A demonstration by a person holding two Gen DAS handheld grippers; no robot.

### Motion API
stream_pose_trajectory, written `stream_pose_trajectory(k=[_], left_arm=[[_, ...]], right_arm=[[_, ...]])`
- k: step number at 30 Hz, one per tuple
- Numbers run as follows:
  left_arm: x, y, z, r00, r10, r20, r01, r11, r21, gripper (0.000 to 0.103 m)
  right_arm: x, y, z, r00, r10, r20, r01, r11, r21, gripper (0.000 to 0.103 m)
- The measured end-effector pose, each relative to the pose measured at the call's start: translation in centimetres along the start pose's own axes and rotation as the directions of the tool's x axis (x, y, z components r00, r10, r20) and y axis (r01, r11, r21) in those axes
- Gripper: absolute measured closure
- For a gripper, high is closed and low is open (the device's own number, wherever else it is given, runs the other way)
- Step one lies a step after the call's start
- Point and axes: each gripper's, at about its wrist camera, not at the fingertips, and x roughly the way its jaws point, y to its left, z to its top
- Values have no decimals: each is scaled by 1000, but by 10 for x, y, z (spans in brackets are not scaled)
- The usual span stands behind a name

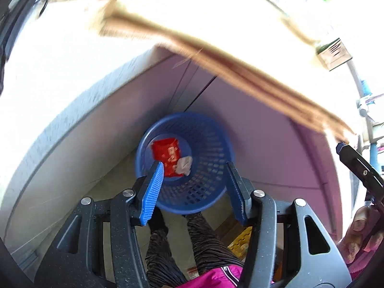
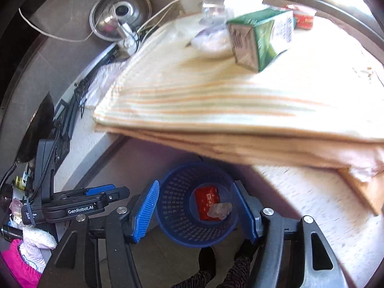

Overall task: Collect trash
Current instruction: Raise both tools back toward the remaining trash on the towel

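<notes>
The green carton (image 2: 260,37) lies tilted on the striped cloth of the worktop (image 2: 312,196), above the blue basket (image 2: 192,206) on the floor. It is judged light, thin-walled and crushable, best taken across its flat sides. Left tongs (image 1: 195,187) and right tongs (image 2: 196,211) stand open, empty. In the basket lie a red wrapper (image 2: 207,200) and what seems crumpled paper (image 2: 219,210).

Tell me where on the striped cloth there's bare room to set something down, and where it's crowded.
The near part of the striped cloth, from its front edge up to the green carton, lies bare. The far end is crowded: the carton, crumpled clear plastic beside it and a small red pack behind.
</notes>
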Motion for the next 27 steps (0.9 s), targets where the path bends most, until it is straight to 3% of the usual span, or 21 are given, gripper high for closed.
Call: stream_pose_trajectory(k=[8,15,19,27], left_arm=[[-34,-25,39,993,-60,104,60,998,3,42],[-49,-44,72,983,-96,159,96,995,10,42],[-46,-57,86,980,-109,168,107,994,19,42],[-35,-77,117,972,-166,167,168,986,1,42]], right_arm=[[-44,-23,59,995,-10,101,7,999,38,17],[-60,-39,118,984,-65,169,51,995,83,15],[-53,-43,145,980,-102,172,89,993,84,15],[-18,-55,183,988,-123,98,111,986,127,15]])
